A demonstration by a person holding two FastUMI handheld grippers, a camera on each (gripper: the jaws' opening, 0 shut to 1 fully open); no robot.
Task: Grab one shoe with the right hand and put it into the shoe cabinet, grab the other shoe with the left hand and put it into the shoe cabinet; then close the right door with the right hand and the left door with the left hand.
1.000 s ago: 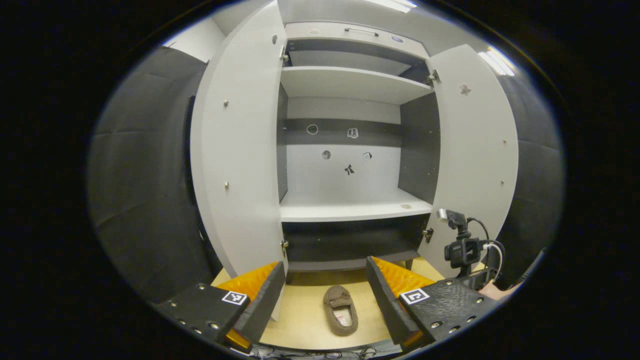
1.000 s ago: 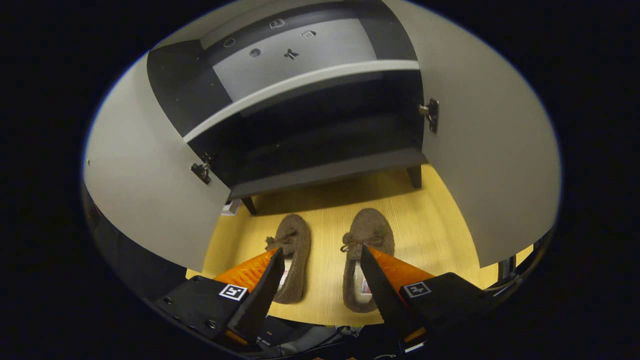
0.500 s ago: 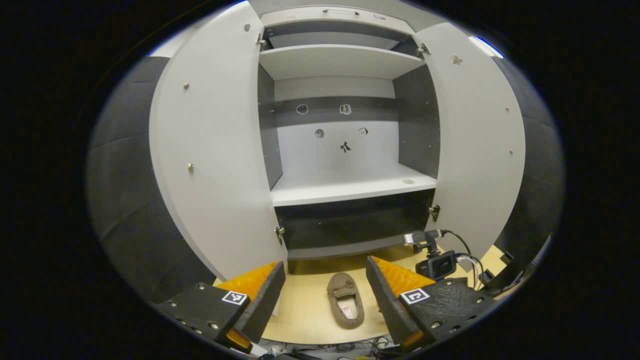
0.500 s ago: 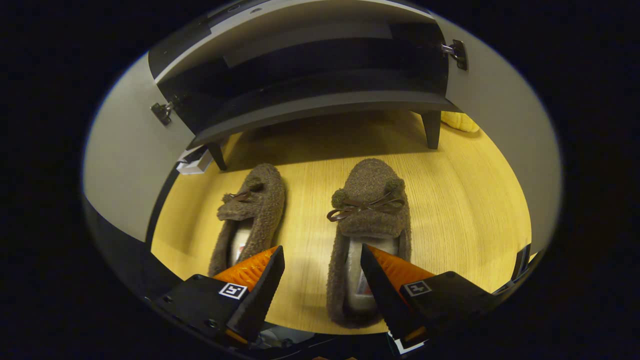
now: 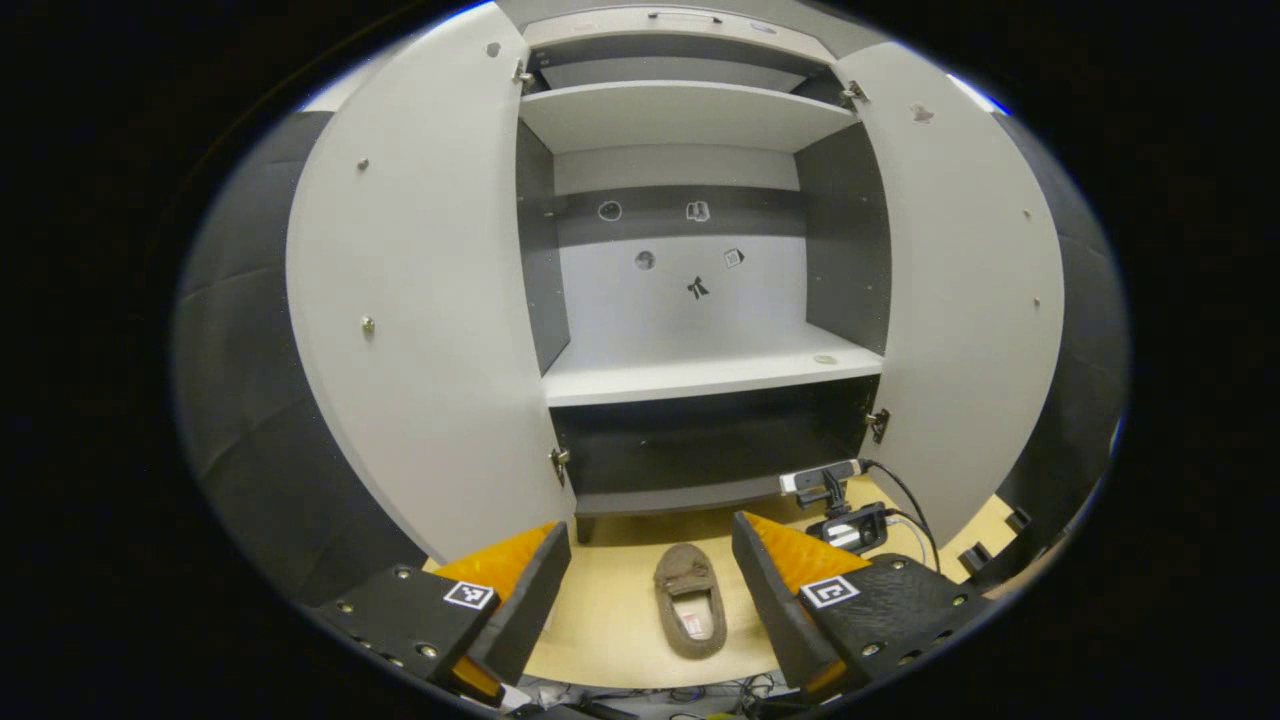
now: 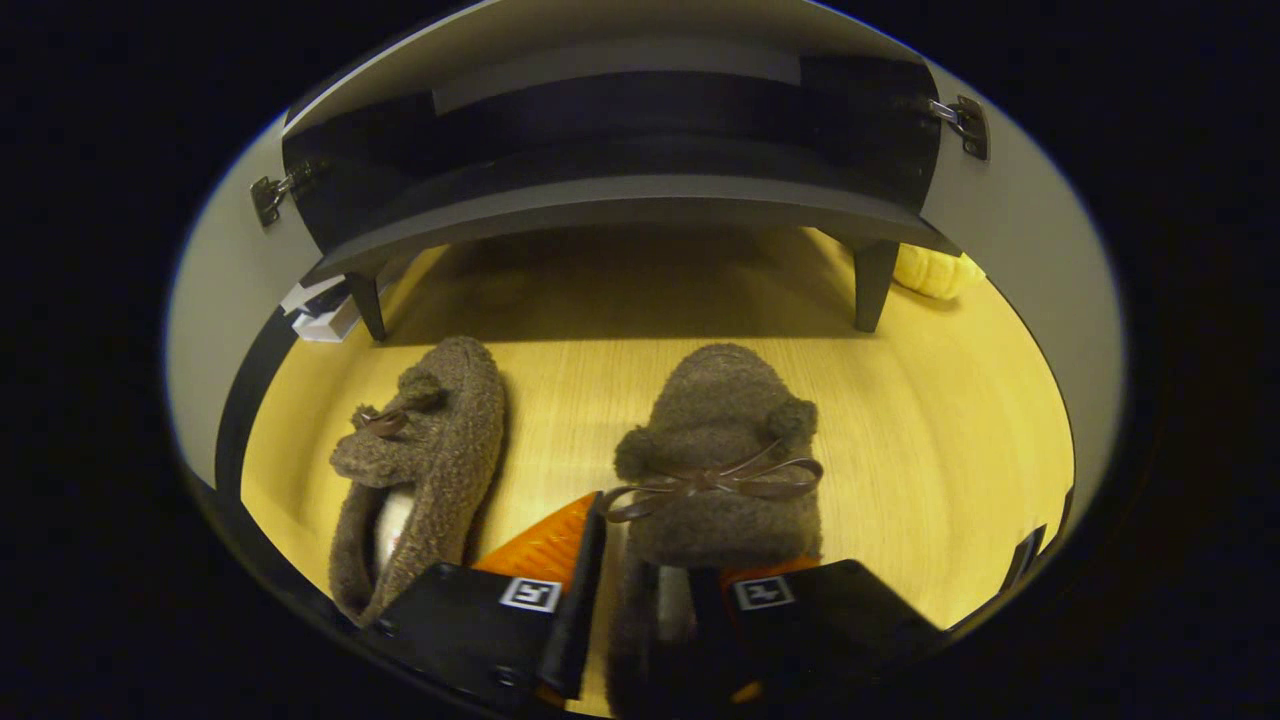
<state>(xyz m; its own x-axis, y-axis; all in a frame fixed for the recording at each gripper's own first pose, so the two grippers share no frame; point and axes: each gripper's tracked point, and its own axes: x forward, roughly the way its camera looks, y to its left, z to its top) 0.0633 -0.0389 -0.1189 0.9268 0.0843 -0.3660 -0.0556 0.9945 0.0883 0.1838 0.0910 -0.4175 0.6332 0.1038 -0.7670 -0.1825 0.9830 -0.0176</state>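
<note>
Brown fleece slipper (image 6: 715,470), soft, light and compressible, lies on the wooden floor (image 6: 930,430) between the right gripper (image 6: 645,600) fingers, which are closed on its side wall near the opening, the best hold, while the left gripper (image 5: 650,590) fingers stand open.

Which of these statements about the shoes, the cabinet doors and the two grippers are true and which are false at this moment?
1. Both cabinet doors stand open. True: the left door and the right door are swung wide.
2. One shoe already lies on the white shelf. False: the white shelf is bare; both shoes are on the floor.
3. The right gripper has closed on the right shoe. True: its fingers grip the shoe's left side wall.
4. The left gripper holds the left shoe. False: it is open, and the left shoe lies untouched.
</note>
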